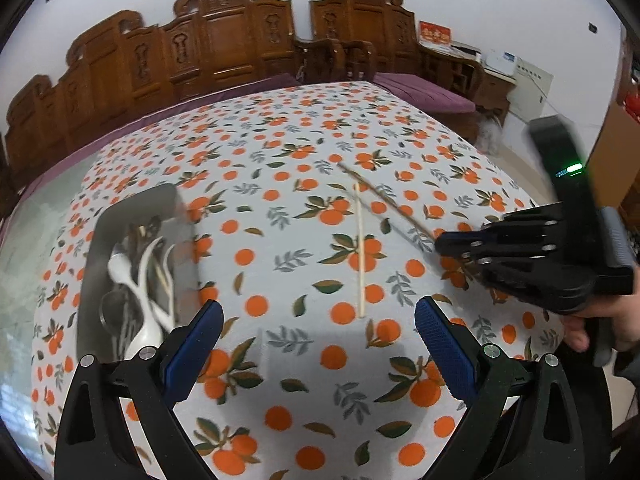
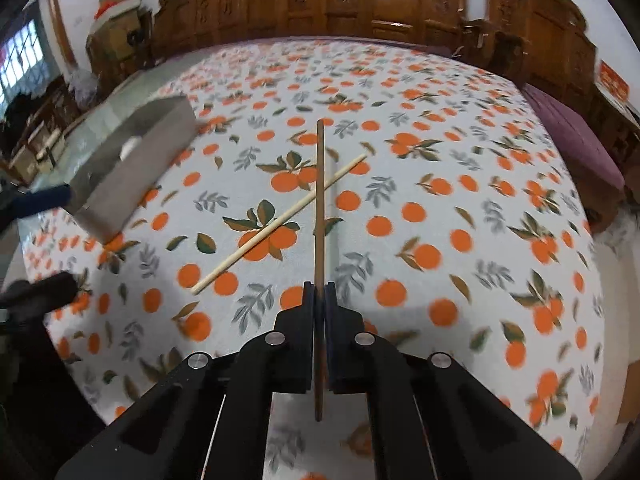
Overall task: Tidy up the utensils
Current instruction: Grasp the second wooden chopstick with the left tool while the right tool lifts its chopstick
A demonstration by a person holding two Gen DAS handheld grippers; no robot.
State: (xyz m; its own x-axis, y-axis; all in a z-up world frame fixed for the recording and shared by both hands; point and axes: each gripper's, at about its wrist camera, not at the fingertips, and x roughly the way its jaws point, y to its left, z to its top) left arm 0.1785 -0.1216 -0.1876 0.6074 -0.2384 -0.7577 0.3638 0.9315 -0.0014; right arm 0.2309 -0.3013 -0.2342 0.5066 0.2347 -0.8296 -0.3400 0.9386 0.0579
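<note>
Right tongs [image 2: 319, 294] pinch the dark chopstick [image 2: 319, 184] near its end; thin, stiff, light, likely slippery. Left tongs [image 1: 319, 336] spread, empty. Pale chopstick [image 1: 361, 256] lies on worktop [image 1: 280, 184]; grey tray [image 1: 86, 280] far left.

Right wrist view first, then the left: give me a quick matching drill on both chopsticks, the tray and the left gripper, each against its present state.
Things:
1. dark chopstick
2. pale chopstick
3. grey tray
4. left gripper

States:
A. holds white spoons and other utensils
B. open, nothing between the pads
C. clamped in the right gripper
D. lying loose on the tablecloth

Pairs: 1-C, 2-D, 3-A, 4-B
</note>
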